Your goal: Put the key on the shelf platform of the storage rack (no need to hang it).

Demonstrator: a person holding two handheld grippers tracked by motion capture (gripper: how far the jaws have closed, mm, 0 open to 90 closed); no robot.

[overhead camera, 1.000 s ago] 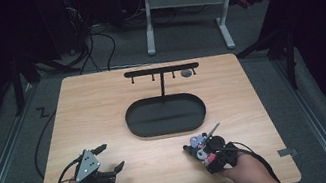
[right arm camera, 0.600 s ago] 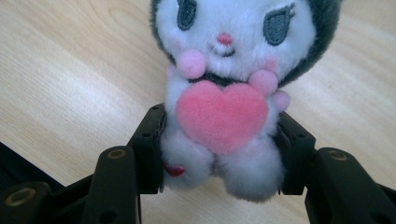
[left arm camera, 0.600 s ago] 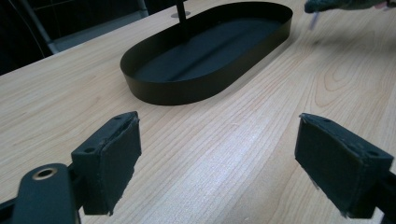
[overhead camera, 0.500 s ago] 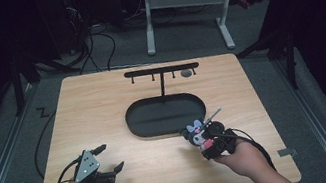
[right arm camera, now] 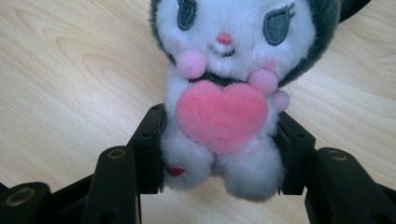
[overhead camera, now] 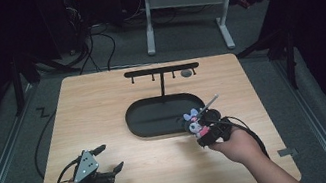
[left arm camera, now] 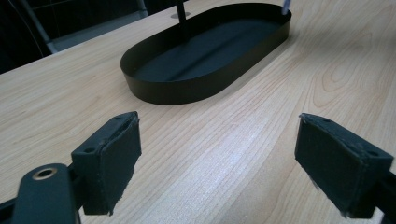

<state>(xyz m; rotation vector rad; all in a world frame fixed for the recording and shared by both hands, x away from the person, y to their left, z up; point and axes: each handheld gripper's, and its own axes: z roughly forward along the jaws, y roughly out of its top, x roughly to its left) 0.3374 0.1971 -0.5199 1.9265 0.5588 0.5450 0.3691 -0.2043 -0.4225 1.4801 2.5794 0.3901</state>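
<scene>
A: What do the right gripper [overhead camera: 204, 127] jaws hold?
B: They clamp the plush doll [right arm camera: 224, 93] by its lower body, just above the table [overhead camera: 164, 167]; the hook stand [overhead camera: 161, 71] lies far-left. Left gripper [overhead camera: 107, 159] jaws gape, empty.

left gripper [overhead camera: 105, 163]: black body, grey three-cornered plate, black cable
right gripper [right arm camera: 219, 154]: black fingers [right arm camera: 149, 149], brass-coloured screws

No readable text, label or number appears anywhere.
</scene>
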